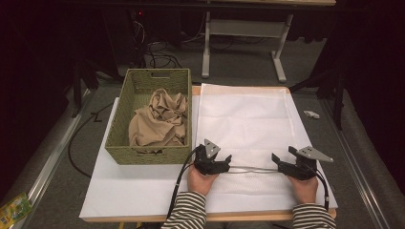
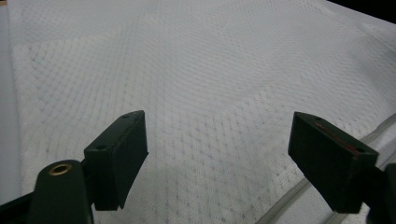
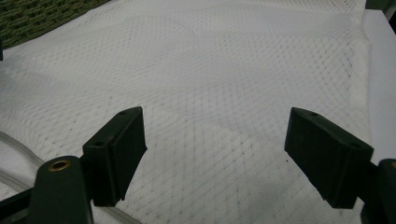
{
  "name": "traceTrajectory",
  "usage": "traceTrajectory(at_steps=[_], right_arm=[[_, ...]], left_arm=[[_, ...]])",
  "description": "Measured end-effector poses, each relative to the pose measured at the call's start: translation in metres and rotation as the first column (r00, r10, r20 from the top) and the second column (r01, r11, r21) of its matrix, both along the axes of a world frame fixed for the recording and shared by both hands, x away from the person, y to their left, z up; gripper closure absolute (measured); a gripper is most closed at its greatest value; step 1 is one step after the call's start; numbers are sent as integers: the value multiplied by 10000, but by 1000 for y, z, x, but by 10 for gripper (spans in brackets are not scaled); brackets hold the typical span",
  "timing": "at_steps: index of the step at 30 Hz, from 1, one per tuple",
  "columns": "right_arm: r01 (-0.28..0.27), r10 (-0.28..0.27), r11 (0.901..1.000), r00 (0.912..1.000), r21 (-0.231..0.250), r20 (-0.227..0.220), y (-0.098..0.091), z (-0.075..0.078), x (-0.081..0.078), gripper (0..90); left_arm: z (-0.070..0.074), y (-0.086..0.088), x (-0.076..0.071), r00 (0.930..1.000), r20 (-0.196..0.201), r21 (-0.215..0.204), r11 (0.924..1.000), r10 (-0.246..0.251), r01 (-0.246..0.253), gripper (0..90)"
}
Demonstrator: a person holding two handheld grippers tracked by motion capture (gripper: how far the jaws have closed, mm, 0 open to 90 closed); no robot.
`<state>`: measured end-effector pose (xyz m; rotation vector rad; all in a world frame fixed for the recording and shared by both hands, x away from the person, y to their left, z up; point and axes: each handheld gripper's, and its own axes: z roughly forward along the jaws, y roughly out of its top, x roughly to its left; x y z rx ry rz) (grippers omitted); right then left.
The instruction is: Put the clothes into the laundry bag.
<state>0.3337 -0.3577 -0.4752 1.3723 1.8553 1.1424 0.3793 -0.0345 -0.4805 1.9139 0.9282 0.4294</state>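
A white mesh bag [image 1: 243, 119] lies flat on the table, with its zipper [image 1: 250, 168] running across near the front edge. My left gripper [image 1: 224, 162] hovers over the bag's near left part, and my right gripper [image 1: 279, 164] over its near right part, tips turned toward each other. In the left gripper view the gripper [image 2: 219, 135] is open above the mesh [image 2: 210, 70], nothing between the jaws, and the zipper [image 2: 289, 200] runs at the lower right. In the right gripper view the gripper [image 3: 215, 130] is open over mesh [image 3: 224, 60].
A green woven basket [image 1: 143, 155] holding crumpled beige cloth [image 1: 160, 119] stands left of the bag, and its corner [image 3: 37, 14] appears in the right gripper view. A white board [image 1: 129, 186] covers the table. Cables and another table's legs [image 1: 279, 62] lie beyond.
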Motion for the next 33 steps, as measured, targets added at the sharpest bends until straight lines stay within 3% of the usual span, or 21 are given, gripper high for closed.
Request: traceTrajectory(at_steps=[21,27,33], right_arm=[[-1,1,9999,10000,-153,-2,1,0,1,220],[16,-16,9999,10000,-147,-2,1,0,1,231],[8,-8,9999,10000,-122,-55,1,0,1,251]], left_arm=[[0,-1,1,9999,-107,33,9999,123,-122,226],[0,-2,-1,9999,-124,268,9996,-1,4,219],[0,-4,0,9995,-207,464,9987,234,-224,208]])
